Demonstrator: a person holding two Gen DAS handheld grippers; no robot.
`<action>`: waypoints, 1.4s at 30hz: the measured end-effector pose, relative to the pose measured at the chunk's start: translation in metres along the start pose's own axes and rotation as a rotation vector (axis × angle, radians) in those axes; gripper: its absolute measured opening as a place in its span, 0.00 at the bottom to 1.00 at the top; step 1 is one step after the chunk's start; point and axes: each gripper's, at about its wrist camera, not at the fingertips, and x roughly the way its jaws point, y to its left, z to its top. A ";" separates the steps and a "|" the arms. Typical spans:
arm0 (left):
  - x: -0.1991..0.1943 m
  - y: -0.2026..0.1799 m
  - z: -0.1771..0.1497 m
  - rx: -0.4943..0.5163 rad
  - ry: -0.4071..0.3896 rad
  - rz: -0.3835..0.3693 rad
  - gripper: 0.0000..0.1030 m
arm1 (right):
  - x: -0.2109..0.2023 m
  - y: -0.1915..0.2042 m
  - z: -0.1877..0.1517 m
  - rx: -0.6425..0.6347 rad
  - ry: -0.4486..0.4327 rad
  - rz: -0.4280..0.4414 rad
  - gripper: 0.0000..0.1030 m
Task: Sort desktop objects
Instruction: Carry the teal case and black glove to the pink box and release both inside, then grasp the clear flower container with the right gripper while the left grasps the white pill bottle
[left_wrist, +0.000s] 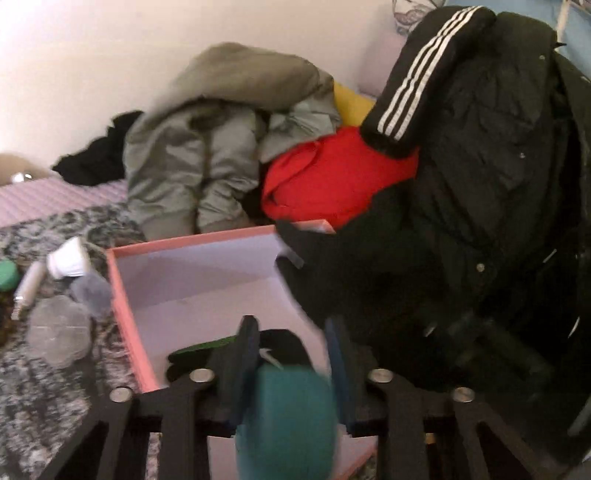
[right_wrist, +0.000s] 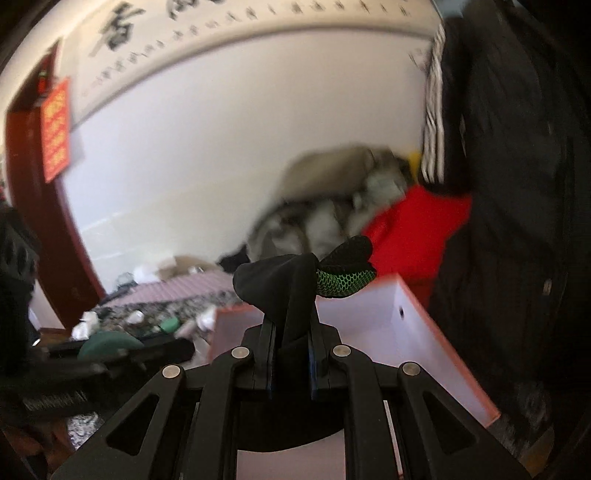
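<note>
Holding black-green glove (right_wrist: 295, 288), right claw (right_wrist: 290, 332) clamped over pink box (left_wrist: 125, 314); left claw (left_wrist: 291, 354) pinching teal object (left_wrist: 288, 421).

My black left gripper (left_wrist: 291, 354) holds a teal round thing (left_wrist: 286, 417) over a box (left_wrist: 125, 317) that is pink outside and pale purple inside, my right gripper (right_wrist: 290, 332) pinches a black cloth (right_wrist: 280, 280) with green net, near a red top (left_wrist: 332, 173).
</note>
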 end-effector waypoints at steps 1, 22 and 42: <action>0.007 -0.002 0.002 0.007 0.010 -0.013 0.16 | 0.008 -0.006 -0.004 0.006 0.023 -0.005 0.13; -0.111 0.102 -0.093 -0.125 -0.077 0.252 0.80 | -0.020 0.007 -0.028 0.080 0.057 0.043 0.88; -0.149 0.303 -0.165 -0.372 -0.036 0.588 0.80 | 0.097 0.231 -0.126 -0.142 0.384 0.276 0.88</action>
